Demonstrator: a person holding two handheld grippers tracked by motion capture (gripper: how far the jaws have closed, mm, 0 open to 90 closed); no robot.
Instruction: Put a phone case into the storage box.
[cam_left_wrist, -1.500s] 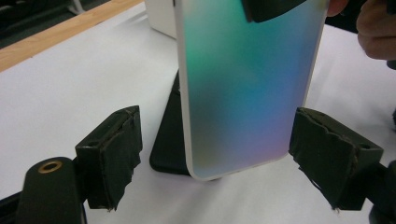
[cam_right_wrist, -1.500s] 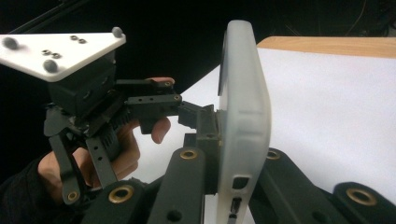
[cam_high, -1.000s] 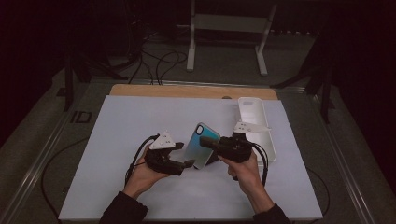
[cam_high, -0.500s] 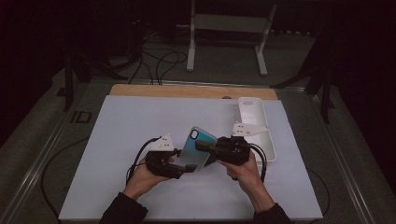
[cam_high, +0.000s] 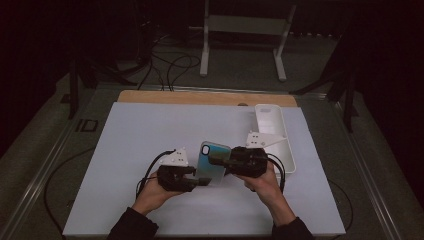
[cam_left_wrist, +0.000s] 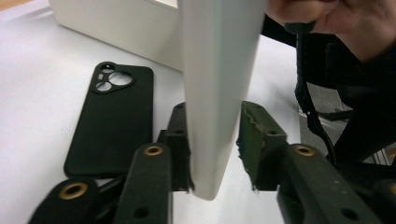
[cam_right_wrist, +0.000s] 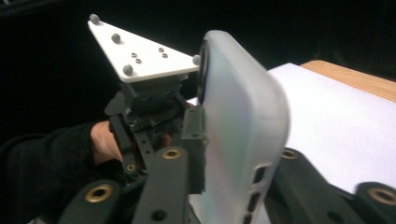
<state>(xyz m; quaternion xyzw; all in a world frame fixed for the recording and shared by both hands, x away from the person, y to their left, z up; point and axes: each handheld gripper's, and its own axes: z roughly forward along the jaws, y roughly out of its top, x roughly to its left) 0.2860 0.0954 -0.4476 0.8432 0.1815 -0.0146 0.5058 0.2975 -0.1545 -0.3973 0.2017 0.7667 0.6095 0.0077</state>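
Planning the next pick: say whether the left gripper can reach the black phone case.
Probably not yet: the black phone case lies bare nearby, but the jaws of the left gripper have just been closing around the pale case.

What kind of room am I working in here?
Probably a lab or recording studio, not a home: a white-topped table in a dark room, loose cables on the floor behind it, and a white metal stand beyond the table's far edge.
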